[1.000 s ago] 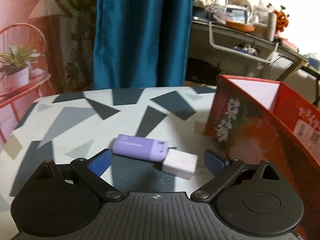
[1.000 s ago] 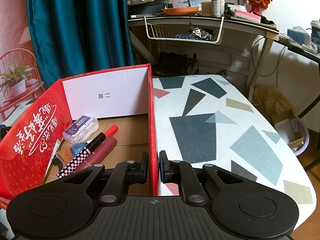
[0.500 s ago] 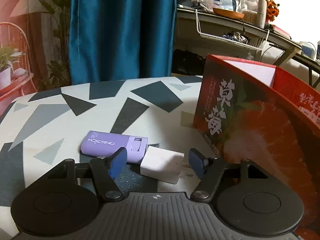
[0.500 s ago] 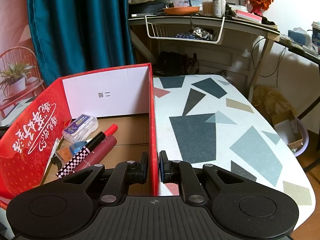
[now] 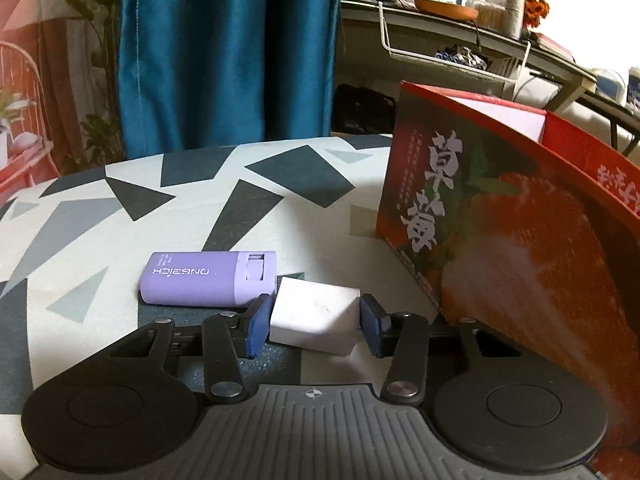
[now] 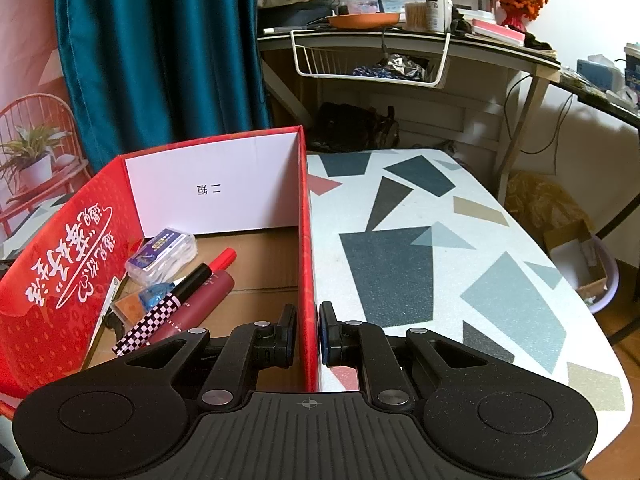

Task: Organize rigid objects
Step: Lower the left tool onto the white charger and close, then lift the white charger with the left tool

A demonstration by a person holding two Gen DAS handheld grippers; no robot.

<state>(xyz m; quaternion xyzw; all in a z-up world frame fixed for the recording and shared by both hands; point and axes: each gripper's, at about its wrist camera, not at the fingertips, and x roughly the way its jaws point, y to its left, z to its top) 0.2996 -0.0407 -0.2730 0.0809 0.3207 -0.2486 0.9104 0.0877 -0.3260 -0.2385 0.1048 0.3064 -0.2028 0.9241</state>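
Left wrist view. Left gripper (image 5: 314,324): jaws partway apart and closing, straddling white charger block (image 5: 316,320). Left blue pad (image 5: 256,330) against or just beside the block's left face; right blue pad (image 5: 370,326) just beside its right face, a thin gap apparently showing; firm contact cannot be told. Block lying tilted on patterned table (image 5: 200,216). Purple case (image 5: 208,278): flat on the table, just ahead-left of the fingertips, its right end touching or nearly touching the block. Red strawberry box (image 5: 500,232): to the right of the gripper, outer wall facing it, well clear of the block.

Right wrist view. Right gripper (image 6: 308,334): jaws pressed together on the right-hand wall of the red strawberry box, one finger inside, one outside. Inside the box, ahead-left of the fingers: clear plastic case (image 6: 162,256), checkered pen (image 6: 160,312), dark red tube (image 6: 200,302), small orange item (image 6: 128,308). Table surface spreading to the right of the gripper.
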